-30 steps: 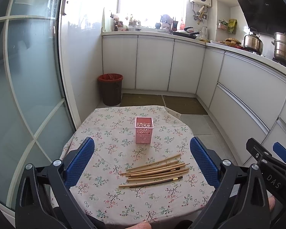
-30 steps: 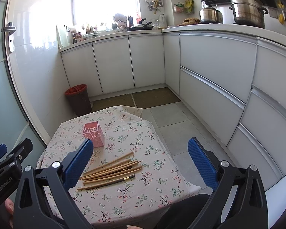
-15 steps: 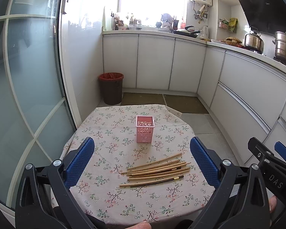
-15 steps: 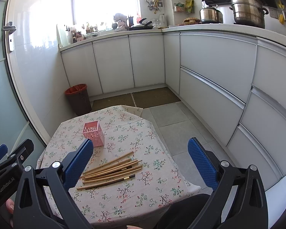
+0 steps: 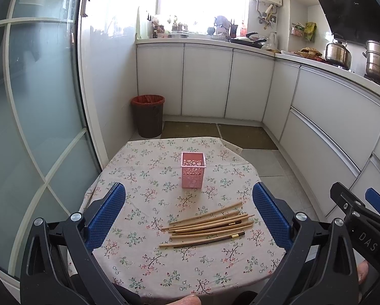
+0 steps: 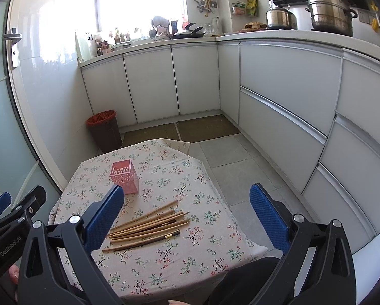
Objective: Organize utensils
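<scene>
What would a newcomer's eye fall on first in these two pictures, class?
Most likely the loose bundle of chopsticks lying on the floral tablecloth, near the front of the small table. Just beyond them stands an upright pink holder, seemingly empty. Framing it all, the left gripper and right gripper hang above the near edge, blue-padded fingers spread wide and holding nothing.

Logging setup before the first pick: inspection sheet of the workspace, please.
Surface: table under a floral cloth.
Job's things: chopsticks lying loose in a pile; pink holder upright behind them, apart, nothing seen inside.
Clutter: nothing seen.
Grippers: left gripper and right gripper open, holding nothing, above the near table edge.
Cables: nothing seen.
Surroundings: bin on the floor, white cabinets, pots on the counter.
</scene>
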### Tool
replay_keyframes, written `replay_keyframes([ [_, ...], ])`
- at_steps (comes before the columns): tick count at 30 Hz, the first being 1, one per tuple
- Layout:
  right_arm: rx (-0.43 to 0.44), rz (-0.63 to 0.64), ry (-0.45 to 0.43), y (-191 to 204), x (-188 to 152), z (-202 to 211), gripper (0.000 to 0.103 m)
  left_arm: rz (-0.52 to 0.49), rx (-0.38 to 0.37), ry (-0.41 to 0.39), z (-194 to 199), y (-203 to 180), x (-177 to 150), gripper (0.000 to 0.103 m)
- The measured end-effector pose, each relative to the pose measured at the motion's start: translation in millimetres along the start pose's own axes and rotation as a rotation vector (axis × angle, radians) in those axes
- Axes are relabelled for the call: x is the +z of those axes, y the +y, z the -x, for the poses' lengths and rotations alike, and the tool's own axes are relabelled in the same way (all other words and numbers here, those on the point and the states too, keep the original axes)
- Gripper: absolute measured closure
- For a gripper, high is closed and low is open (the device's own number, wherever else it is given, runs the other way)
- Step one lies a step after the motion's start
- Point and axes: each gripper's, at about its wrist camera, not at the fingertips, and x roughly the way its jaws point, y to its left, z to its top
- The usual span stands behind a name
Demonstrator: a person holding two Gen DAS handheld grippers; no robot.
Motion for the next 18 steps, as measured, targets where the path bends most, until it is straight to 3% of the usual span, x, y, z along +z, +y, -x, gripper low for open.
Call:
replay_keyframes([
  [18, -0.001, 0.0, 0.001, -0.5, -0.5, -1.4, 0.007, -0.001, 0.003, 0.007, -3.6, 0.5, -1.7, 0.007],
])
